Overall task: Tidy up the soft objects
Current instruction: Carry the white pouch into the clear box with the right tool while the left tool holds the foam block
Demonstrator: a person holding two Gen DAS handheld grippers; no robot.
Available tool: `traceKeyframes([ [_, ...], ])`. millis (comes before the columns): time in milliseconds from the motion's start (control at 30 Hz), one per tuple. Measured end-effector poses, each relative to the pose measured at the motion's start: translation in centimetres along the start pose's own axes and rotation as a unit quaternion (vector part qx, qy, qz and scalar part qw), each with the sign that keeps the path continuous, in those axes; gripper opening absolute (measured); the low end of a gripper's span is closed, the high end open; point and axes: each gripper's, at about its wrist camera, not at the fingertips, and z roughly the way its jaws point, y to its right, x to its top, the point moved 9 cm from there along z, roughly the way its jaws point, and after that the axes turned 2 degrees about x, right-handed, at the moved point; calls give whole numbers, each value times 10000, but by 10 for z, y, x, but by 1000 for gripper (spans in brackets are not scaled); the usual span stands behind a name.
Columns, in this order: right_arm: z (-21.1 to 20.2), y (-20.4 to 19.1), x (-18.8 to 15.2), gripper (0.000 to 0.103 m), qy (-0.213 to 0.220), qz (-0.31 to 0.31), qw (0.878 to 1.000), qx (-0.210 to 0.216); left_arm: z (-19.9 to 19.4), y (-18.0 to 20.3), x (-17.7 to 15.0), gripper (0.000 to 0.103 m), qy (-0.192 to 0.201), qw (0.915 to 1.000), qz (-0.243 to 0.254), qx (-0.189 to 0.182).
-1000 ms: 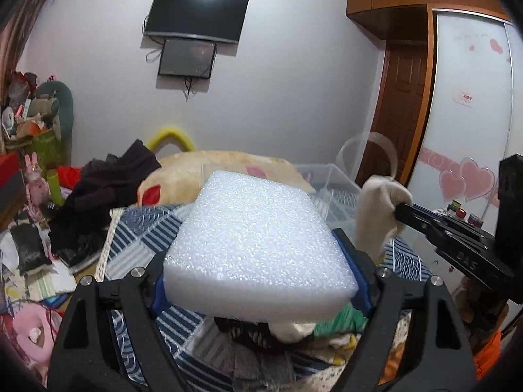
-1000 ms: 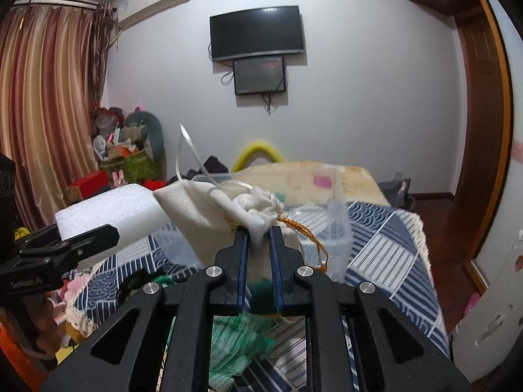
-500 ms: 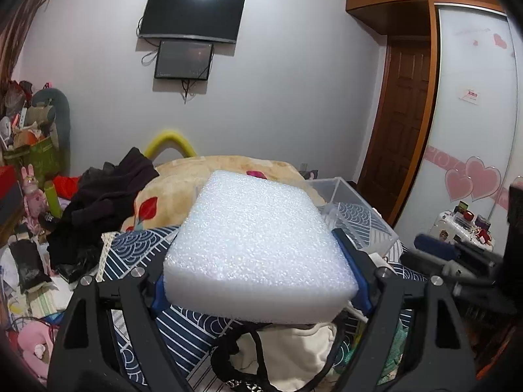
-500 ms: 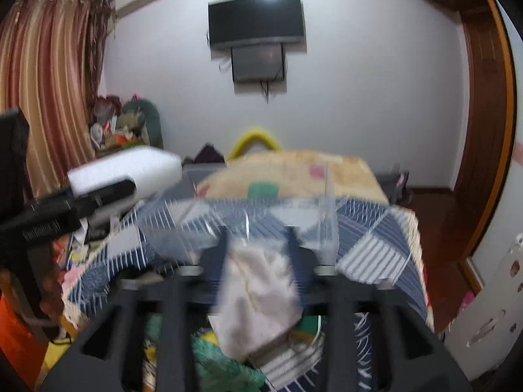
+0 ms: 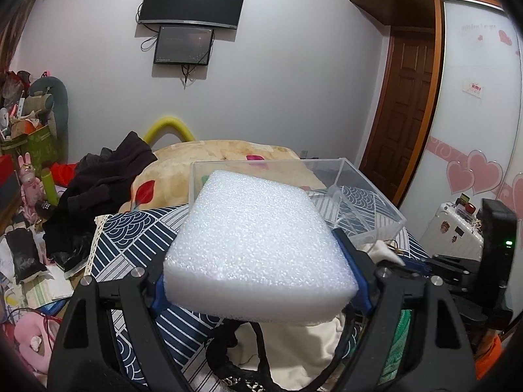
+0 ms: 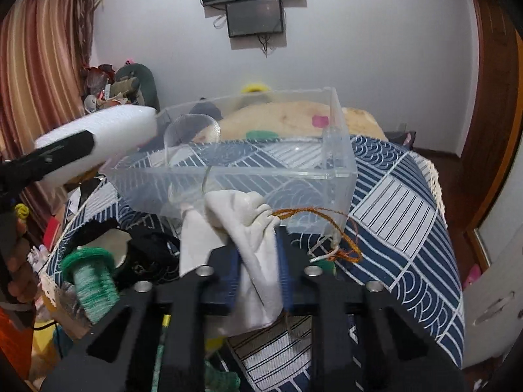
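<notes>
My left gripper (image 5: 258, 297) is shut on a white foam block (image 5: 258, 248) and holds it in the air just before the clear plastic box (image 5: 369, 202). The block also shows in the right wrist view (image 6: 108, 134) at the box's left end. My right gripper (image 6: 256, 274) has a white drawstring pouch (image 6: 248, 228) with an orange cord (image 6: 313, 215) between its blue pads, low over the bed just in front of the clear box (image 6: 340, 150). The jaws look parted around the cloth.
The box sits on a blue-and-white patterned bedspread (image 6: 402, 202). A green yarn spool (image 6: 91, 277) and a black garment (image 6: 150, 248) lie at front left. A beige blanket (image 5: 228, 156) and dark clothes (image 5: 104, 179) lie behind. Clutter fills the floor on the left.
My right gripper has dropped from raised height to just above the bed with the pouch, and its jaws have parted wider. My left gripper has carried the foam block closer to the box.
</notes>
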Motion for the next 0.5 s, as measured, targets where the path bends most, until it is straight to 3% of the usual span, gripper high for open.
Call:
traceKeyframes([
  [267,-40,-11,32,13,612,-188,9979,93,2,3,14,83,105,9999,51,40],
  [500,-52,-4,72,13,1087,-71,9940,32,16,7,27,83,31,10000,47,-10],
])
